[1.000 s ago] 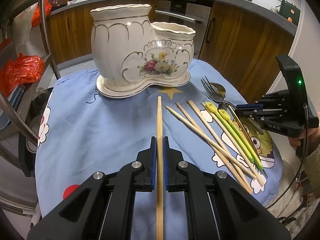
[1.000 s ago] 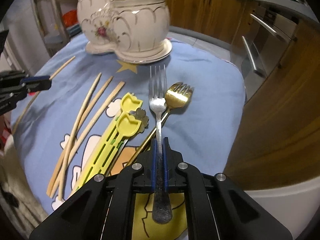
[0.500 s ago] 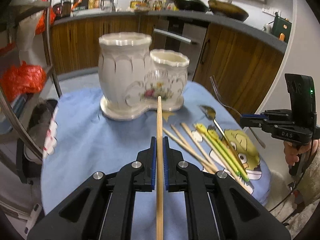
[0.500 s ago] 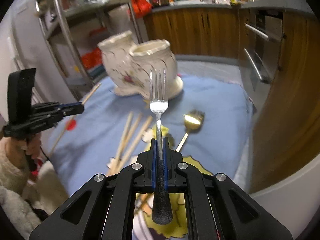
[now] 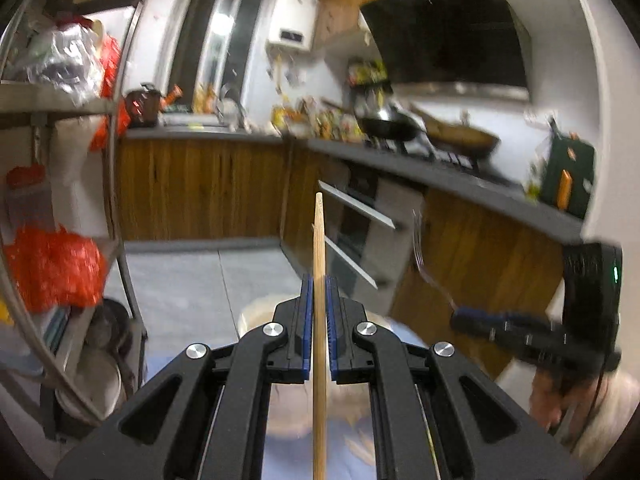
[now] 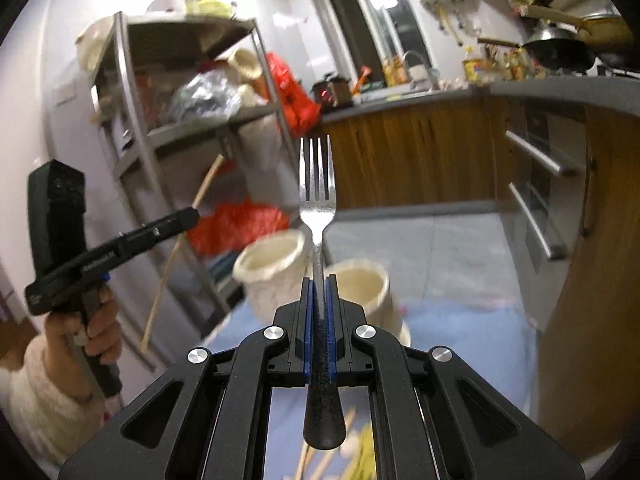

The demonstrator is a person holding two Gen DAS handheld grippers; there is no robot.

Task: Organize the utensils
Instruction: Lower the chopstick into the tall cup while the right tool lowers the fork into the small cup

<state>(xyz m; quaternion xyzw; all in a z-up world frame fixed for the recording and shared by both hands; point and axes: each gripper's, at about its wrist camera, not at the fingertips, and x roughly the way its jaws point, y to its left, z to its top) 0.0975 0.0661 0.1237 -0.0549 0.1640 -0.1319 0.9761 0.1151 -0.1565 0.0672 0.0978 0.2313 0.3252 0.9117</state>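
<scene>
My left gripper point(image 5: 319, 280) is shut on a wooden chopstick point(image 5: 319, 240) that sticks up past its blue pads. In the right wrist view that same gripper point(image 6: 192, 213) is held high at the left with the chopstick point(image 6: 168, 272) slanting through it. My right gripper point(image 6: 319, 280) is shut on a silver fork point(image 6: 317, 184), tines up, black handle toward the camera. From the left wrist view the right gripper point(image 5: 456, 314) and its fork point(image 5: 424, 260) show at the right. The white ceramic two-pot holder point(image 6: 276, 264) stands below and ahead on the blue cloth point(image 6: 460, 340).
A metal shelf rack point(image 6: 136, 128) with bags stands at the left. Wooden cabinets and an oven front point(image 6: 532, 200) run along the right. A few chopsticks and a yellow-green utensil point(image 6: 360, 452) lie on the cloth beneath my right gripper. A hand in a white sleeve point(image 6: 92, 332) holds the left gripper.
Both grippers have risen from the table and tilted up, each carrying its utensil. The table and holder have dropped toward the bottom of both views.
</scene>
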